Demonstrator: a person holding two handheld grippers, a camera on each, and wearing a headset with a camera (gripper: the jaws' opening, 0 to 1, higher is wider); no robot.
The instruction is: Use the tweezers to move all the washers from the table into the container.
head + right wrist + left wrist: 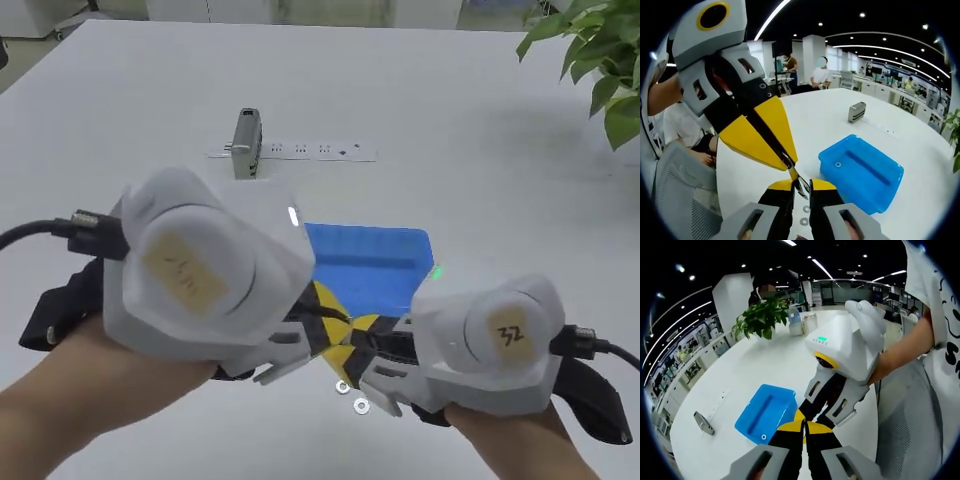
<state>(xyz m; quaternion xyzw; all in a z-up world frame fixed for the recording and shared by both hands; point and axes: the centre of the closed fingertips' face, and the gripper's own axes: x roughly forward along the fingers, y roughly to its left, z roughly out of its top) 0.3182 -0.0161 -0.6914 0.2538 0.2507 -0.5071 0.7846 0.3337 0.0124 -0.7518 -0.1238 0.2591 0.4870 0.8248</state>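
My left gripper (330, 318) and right gripper (372, 335) meet tip to tip just in front of the blue container (370, 262). In the right gripper view the left gripper (787, 160) comes in from the upper left, shut on the thin metal tweezers (796, 177). The tweezers' tip lies between the jaws of my right gripper (802, 187), which stand close around it. Two washers (343, 386) lie on the white table just below the grippers, also seen as washers (804, 215). One washer (838, 164) sits inside the container (862, 175).
A white power strip (305, 151) and a grey metal box (246, 140) lie beyond the container. A potted plant (600, 60) stands at the table's far right. A mesh chair (905, 430) is near the table's front edge.
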